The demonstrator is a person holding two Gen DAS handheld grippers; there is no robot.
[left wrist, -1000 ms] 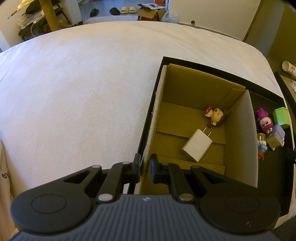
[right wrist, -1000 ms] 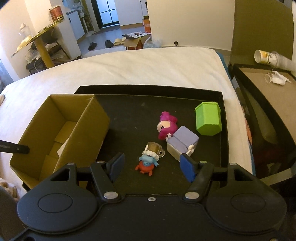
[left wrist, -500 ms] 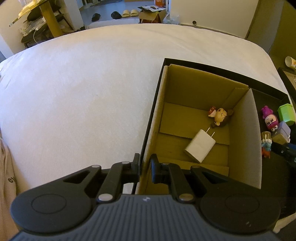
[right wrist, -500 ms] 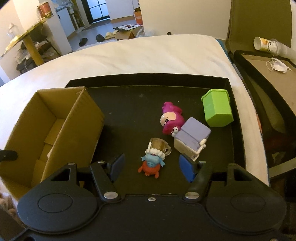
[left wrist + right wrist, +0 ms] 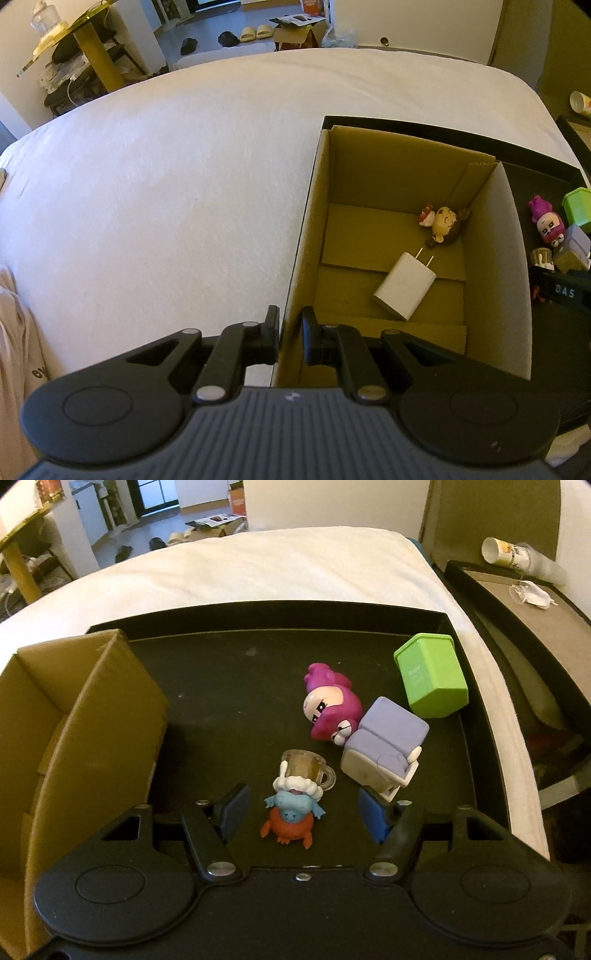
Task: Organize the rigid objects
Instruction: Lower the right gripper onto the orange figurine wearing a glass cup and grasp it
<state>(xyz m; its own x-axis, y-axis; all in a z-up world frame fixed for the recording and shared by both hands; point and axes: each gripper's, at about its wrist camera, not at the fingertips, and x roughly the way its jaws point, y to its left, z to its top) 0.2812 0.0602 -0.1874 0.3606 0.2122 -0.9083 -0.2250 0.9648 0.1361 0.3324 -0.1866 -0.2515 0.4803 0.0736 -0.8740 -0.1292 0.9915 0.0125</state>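
Observation:
My left gripper is shut on the near left wall of an open cardboard box that stands in a black tray. Inside the box lie a white charger plug and a small brown figurine. My right gripper is open, its blue pads either side of a blue-and-orange crab toy with a cup on the black tray. Beyond lie a pink figurine, a purple-and-white block toy and a green box.
The tray lies on a white bed. Another dark tray with a paper cup and a mask stands to the right of the bed. Furniture and shoes are on the floor beyond. Cloth lies at the left edge.
My right gripper has moved forward and down, so the crab toy now sits between its open pads. My left gripper keeps its hold on the box wall.

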